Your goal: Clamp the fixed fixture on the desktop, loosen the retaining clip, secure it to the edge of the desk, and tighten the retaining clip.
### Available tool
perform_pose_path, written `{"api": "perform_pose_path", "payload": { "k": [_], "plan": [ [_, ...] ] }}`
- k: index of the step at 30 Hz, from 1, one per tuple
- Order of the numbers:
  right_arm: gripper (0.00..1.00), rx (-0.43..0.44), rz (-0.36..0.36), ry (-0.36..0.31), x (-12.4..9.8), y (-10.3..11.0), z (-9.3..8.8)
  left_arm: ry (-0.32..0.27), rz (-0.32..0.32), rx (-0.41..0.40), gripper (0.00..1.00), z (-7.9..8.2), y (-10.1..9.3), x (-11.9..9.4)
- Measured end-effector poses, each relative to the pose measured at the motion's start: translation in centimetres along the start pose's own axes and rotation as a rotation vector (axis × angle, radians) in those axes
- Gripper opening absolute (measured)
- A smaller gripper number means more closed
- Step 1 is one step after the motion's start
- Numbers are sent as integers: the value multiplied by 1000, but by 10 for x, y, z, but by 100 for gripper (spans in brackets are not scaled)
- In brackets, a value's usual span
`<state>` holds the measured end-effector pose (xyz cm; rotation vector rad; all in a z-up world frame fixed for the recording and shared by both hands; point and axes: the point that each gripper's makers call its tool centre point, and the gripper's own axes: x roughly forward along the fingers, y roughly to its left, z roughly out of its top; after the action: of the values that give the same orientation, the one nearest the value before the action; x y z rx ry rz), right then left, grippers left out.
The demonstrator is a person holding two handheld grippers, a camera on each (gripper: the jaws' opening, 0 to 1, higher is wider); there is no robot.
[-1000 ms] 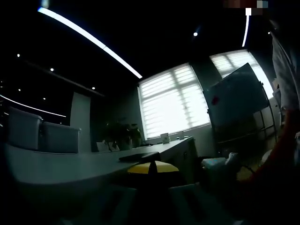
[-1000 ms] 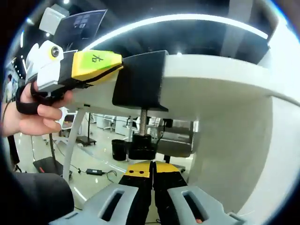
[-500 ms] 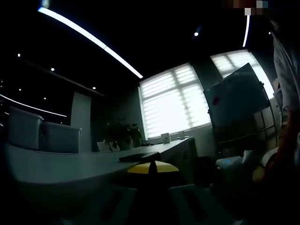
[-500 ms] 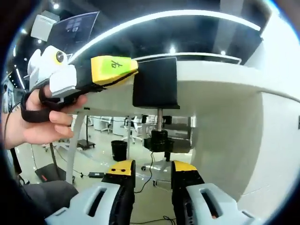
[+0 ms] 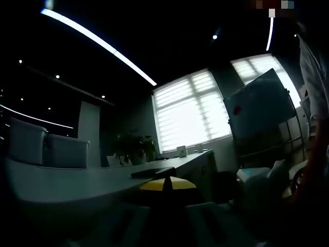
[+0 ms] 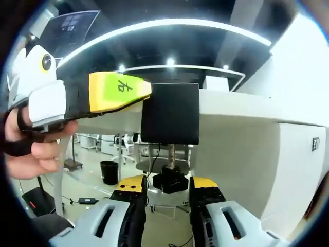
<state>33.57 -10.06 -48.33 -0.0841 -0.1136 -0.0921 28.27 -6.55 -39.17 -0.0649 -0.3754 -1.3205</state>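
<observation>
The black clamp fixture (image 6: pixel 170 113) sits over the edge of the white desk (image 6: pixel 236 103). Its threaded screw (image 6: pixel 170 153) hangs down to a black knob (image 6: pixel 171 182). My right gripper (image 6: pixel 169 188) is open, and the knob stands between its yellow-tipped jaws without being squeezed. My left gripper, with a yellow jaw (image 6: pixel 118 91), reaches in from the left, held by a hand (image 6: pixel 31 154), and meets the fixture's upper left corner. In the dim left gripper view its jaws (image 5: pixel 167 183) are together at the desk edge, shut on the fixture.
The left gripper view looks along the pale desk top (image 5: pixel 61 180) toward bright windows (image 5: pixel 190 110), a whiteboard (image 5: pixel 259 108) and plants (image 5: pixel 134 149). Under the desk, the right gripper view shows a desk leg (image 6: pixel 57 175), a black bin (image 6: pixel 109 171) and a shiny floor.
My right gripper has gone from shut under the knob to open around it, and its view has drawn closer to the fixture. The left gripper has held still.
</observation>
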Motion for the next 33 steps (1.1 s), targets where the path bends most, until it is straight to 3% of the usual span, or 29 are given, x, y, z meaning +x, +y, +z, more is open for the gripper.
{"api": "perform_pose_path", "payload": {
  "k": [3, 12, 20, 26, 33],
  "plan": [
    [26, -17, 4, -1, 2, -5, 0, -1, -2, -1, 1, 0, 0, 0],
    [26, -19, 271, -38, 2, 2, 1, -1, -4, -2, 1, 1, 1, -1],
    [26, -33, 521, -10, 7, 8, 1, 5, -4, 4, 1, 0, 1, -1],
    [26, -45, 564, 2, 10, 11, 1, 9, -9, 12, 1, -1, 0, 1],
    [30, -11, 445, -11, 4, 14, -1, 11, -5, 11, 1, -3, -1, 2]
  ]
}}
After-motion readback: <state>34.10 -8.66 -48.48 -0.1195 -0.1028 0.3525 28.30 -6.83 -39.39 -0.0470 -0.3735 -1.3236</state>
